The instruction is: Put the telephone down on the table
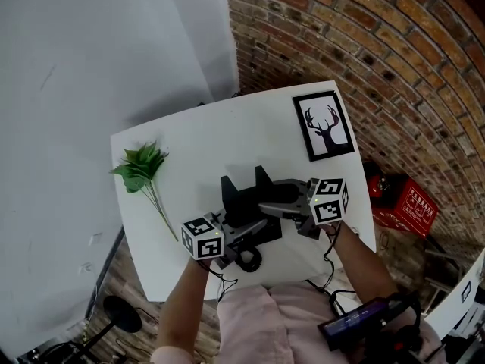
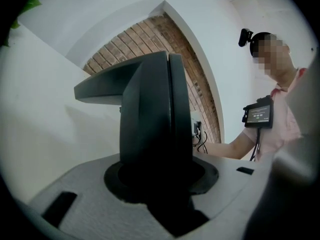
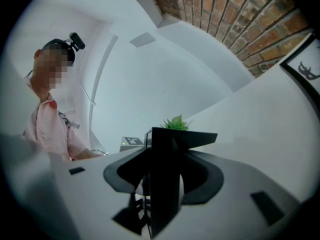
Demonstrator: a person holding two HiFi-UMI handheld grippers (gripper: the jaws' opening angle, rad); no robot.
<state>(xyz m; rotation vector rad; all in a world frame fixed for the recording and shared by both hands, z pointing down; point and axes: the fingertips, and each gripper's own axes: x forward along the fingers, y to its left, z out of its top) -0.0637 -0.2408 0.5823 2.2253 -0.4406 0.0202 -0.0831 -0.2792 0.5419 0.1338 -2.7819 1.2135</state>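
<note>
A black telephone [image 1: 248,201] hangs just above the white table [image 1: 189,139], near its front edge, and I cannot tell whether it touches the top. My left gripper [image 1: 241,233] is shut on the telephone's near left side. My right gripper [image 1: 279,205] is shut on its right side. In the left gripper view the dark telephone body [image 2: 152,129] fills the gap between the jaws. The right gripper view shows a black edge of the telephone [image 3: 165,179] standing between the jaws. Its coiled cord [image 1: 248,261] hangs at the near side.
A green leafy sprig [image 1: 141,170] lies at the table's left. A framed deer picture [image 1: 324,124] lies at the far right corner. A red crate [image 1: 403,200] stands on the floor to the right, by the brick wall [image 1: 379,44].
</note>
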